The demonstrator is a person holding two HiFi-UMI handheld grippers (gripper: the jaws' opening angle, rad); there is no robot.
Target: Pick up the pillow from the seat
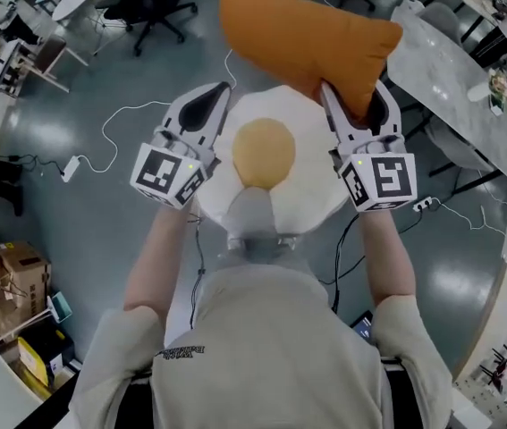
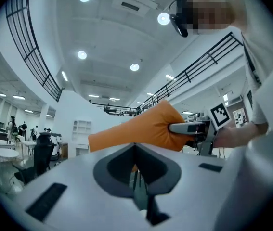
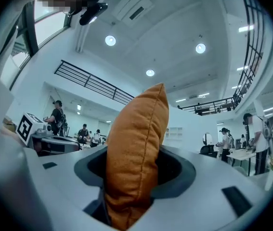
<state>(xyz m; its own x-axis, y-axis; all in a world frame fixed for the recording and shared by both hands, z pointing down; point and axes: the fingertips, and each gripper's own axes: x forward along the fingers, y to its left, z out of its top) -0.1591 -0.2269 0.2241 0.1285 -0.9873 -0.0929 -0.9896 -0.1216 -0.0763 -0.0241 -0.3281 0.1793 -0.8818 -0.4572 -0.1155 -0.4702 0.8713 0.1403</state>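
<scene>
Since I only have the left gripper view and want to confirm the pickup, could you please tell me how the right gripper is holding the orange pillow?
Observer: The right gripper has its jaws closed on the pillow. The pillow stands upright between them, with its seamed edge facing the camera.
Operator: Thank you. Where is the seat in relation to it?
Observer: In the head view, the white seat with a yellow centre lies below, between both grippers. The pillow overlaps only its far edge and appears to be lifted off it.
</scene>
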